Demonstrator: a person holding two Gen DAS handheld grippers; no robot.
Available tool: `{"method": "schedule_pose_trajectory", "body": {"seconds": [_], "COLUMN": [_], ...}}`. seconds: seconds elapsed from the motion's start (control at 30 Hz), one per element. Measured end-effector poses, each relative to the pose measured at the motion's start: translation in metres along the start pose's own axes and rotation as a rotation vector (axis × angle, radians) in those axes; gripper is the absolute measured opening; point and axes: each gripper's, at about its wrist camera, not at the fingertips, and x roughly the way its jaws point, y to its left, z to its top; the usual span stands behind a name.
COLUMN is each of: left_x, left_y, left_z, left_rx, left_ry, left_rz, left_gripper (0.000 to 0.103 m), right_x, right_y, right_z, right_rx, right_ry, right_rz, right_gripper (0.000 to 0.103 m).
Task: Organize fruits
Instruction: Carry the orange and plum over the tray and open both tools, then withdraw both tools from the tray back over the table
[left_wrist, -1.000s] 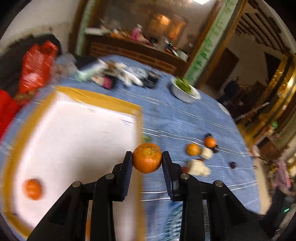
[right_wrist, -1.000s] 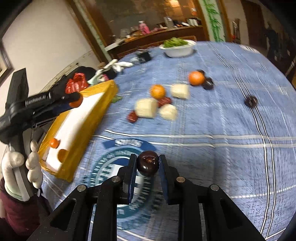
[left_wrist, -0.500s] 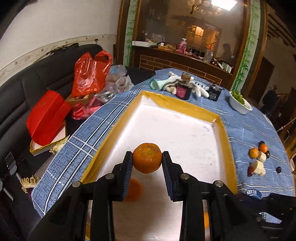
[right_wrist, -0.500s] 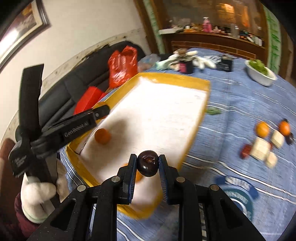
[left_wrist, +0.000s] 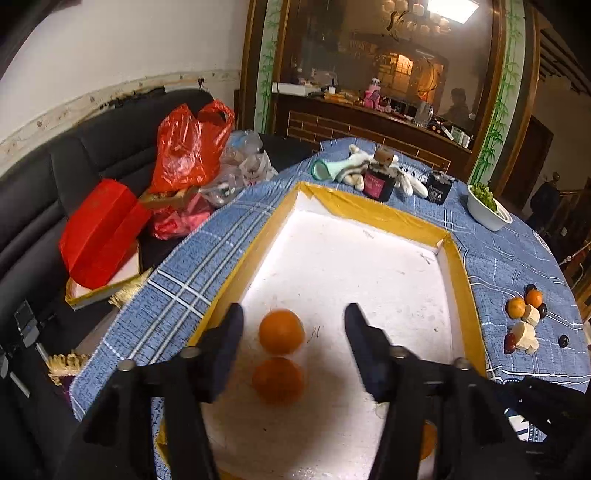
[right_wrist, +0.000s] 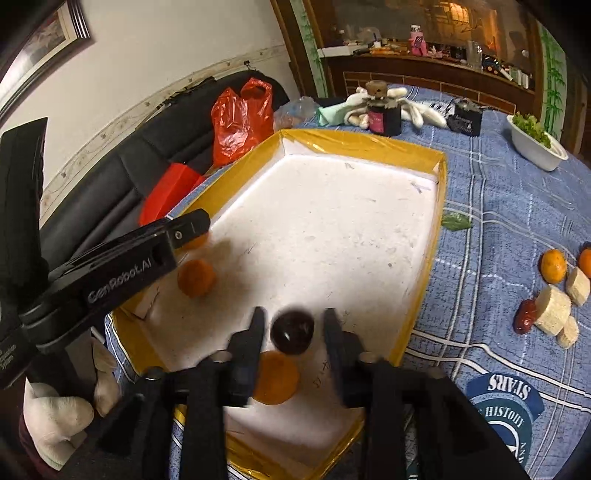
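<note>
1. Both claws are letting go at once. The left gripper (left_wrist: 293, 332), shut on its orange (left_wrist: 281, 331) half a second back, is opening – the fruit sits loose between the jaws, just over another orange (left_wrist: 277, 380).
2. Right gripper (right_wrist: 293, 332) is opening too, and its dark plum (right_wrist: 291, 331) has come free over the tray (right_wrist: 369, 146).
3. Out at 3 o'clock, the leftover fruit pile (right_wrist: 554, 291) waits on the cloth – next trip.
</note>
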Motion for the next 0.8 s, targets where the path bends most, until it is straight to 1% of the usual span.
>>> {"method": "schedule_pose_trajectory", "body": {"seconds": [0.03,0.07,0.33,0.5,0.67,0.73,0.8], "left_x": [-0.004,-0.008,-0.035,-0.051,-0.065,-0.070,-0.074], "left_y": [-0.002,-0.004,-0.020,-0.038,-0.058,-0.067,-0.078], "left_z": [0.001,0.001,0.003,0.001,-0.003,-0.005,-0.007], "left_rx": [0.005,0.010,0.036,0.071,0.111,0.129,0.150], "left_ry": [-0.011,-0.020,-0.074,-0.098,-0.111,-0.116,-0.117], "left_rz": [0.005,0.007,0.009,-0.005,-0.028,-0.037,-0.051], "left_gripper": [0.060,0.060,0.069,0.073,0.075,0.079,0.080], "right_x": [-0.003,-0.006,-0.033,-0.053,-0.079,-0.089,-0.100], "right_y": [0.000,-0.001,-0.008,-0.021,-0.052,-0.065,-0.082], "right_z": [0.000,-0.001,-0.005,-0.015,-0.032,-0.038,-0.046], "right_rx": [0.002,0.006,0.032,0.047,0.105,0.129,0.159], "right_ry": [-0.010,-0.023,-0.072,-0.101,-0.129,-0.138,-0.149], "right_rz": [0.001,0.001,-0.006,-0.034,-0.074,-0.092,-0.114], "right_gripper": [0.058,0.060,0.060,0.059,0.059,0.059,0.059]}}
